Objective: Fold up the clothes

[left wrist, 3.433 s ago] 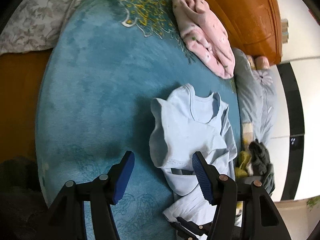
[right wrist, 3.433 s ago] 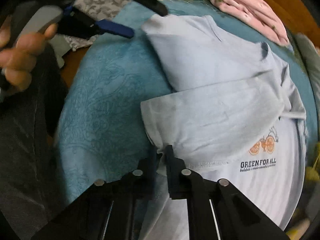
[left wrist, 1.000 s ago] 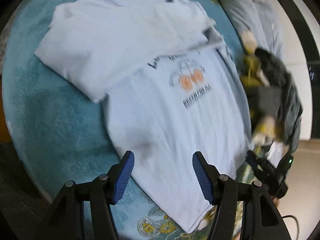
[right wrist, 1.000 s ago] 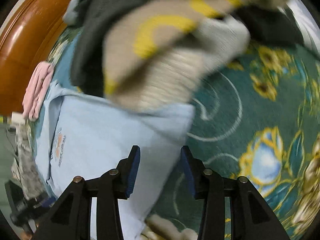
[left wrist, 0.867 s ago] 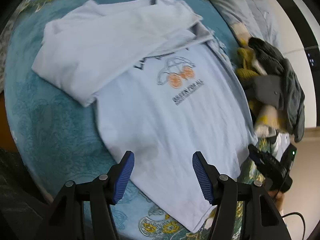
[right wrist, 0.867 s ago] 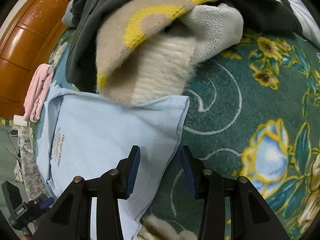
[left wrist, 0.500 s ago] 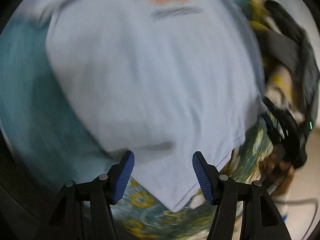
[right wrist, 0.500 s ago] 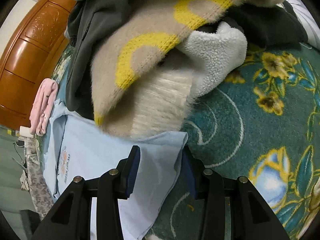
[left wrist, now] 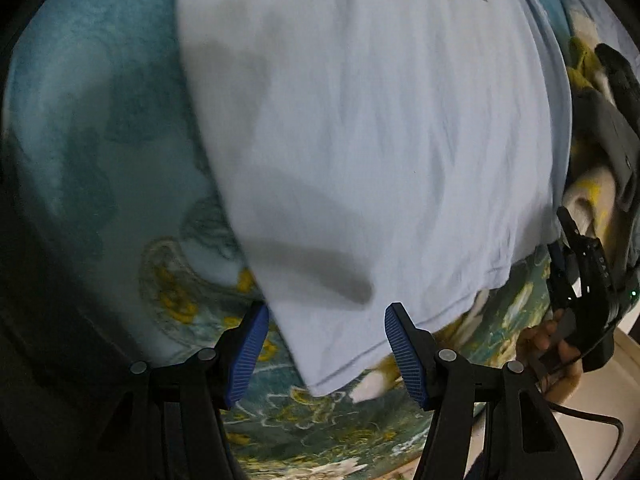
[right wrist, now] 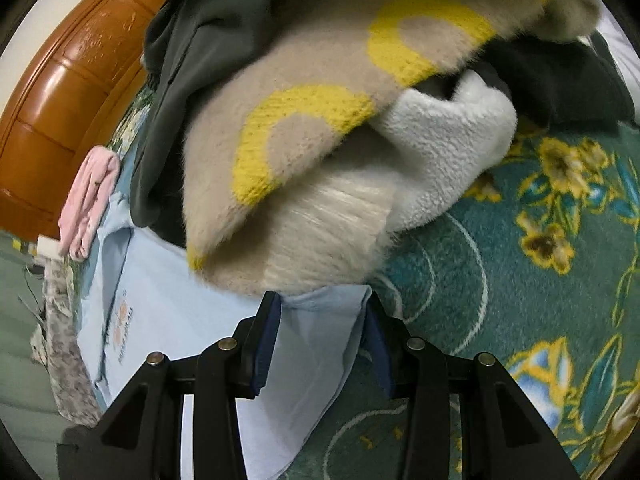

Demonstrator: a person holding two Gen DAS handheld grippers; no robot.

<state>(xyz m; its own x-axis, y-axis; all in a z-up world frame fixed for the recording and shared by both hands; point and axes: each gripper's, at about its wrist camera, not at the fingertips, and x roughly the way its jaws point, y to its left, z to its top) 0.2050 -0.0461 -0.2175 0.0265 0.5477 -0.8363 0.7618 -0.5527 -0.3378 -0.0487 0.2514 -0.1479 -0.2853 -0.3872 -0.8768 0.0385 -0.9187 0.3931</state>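
A light blue T-shirt (left wrist: 360, 140) with an orange print lies spread on the teal floral blanket (left wrist: 100, 120). My left gripper (left wrist: 324, 350) is open, and the shirt's near bottom corner lies between its blue pads. My right gripper (right wrist: 320, 340) is open too, straddling the shirt's other bottom corner (right wrist: 312, 344), just below a beige and yellow sweater. In the left wrist view the right gripper (left wrist: 580, 280) shows at the right edge, held in a hand.
A heap of clothes, with a beige and yellow sweater (right wrist: 320, 128), white fleece (right wrist: 448, 148) and dark garments (right wrist: 180, 80), sits against the shirt's hem. A pink garment (right wrist: 86, 204) lies near the wooden headboard (right wrist: 68, 92). The blanket (right wrist: 540, 280) extends to the right.
Both grippers have come down to the shirt's bottom hem, each open over a corner. Earlier the right gripper was shut on a fold of the shirt and has since let go.
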